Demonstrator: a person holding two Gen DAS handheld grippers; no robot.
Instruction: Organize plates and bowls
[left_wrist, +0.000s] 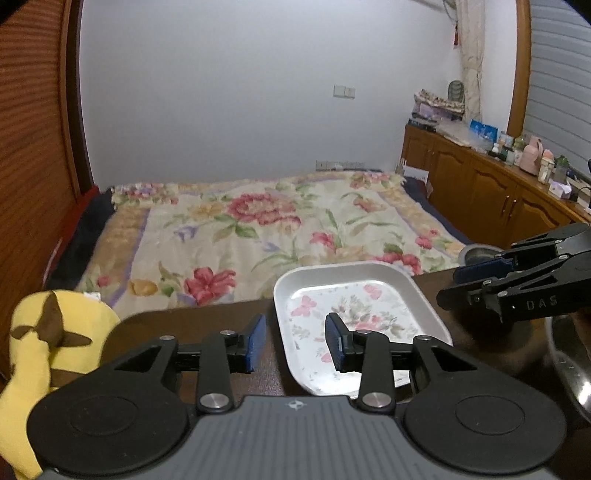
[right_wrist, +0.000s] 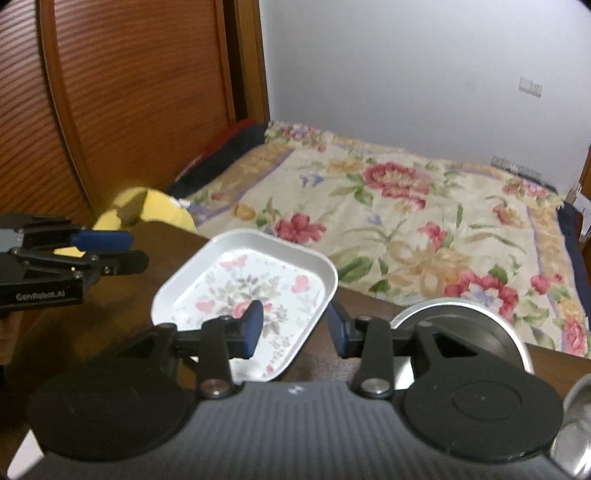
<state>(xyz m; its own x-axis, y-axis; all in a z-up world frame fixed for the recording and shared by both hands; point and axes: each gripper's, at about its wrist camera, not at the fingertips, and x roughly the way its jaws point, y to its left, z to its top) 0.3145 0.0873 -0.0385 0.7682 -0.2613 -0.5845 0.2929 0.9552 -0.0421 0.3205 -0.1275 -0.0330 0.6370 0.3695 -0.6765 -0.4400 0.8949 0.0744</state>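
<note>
A white rectangular tray (left_wrist: 332, 271) with a flower and butterfly print lies on the dark wooden table (left_wrist: 207, 321). My left gripper (left_wrist: 297, 345) is open and straddles the tray's left rim without pressing on it. My right gripper (right_wrist: 295, 330) is open too, with the tray's (right_wrist: 258, 236) near right corner between its pads. Each gripper shows in the other's view: the right gripper (left_wrist: 458, 284) comes in from the right and the left gripper (right_wrist: 125, 251) from the left. A round metal bowl (right_wrist: 461, 314) sits just right of the tray, partly hidden by my right gripper.
A second metal bowl (left_wrist: 569, 369) shows at the right edge of the table. A yellow plush toy (left_wrist: 48, 332) rests at the table's left corner. Beyond the table's far edge is a bed with a floral blanket (left_wrist: 258, 221). Wooden cabinets (left_wrist: 480, 184) stand at the right.
</note>
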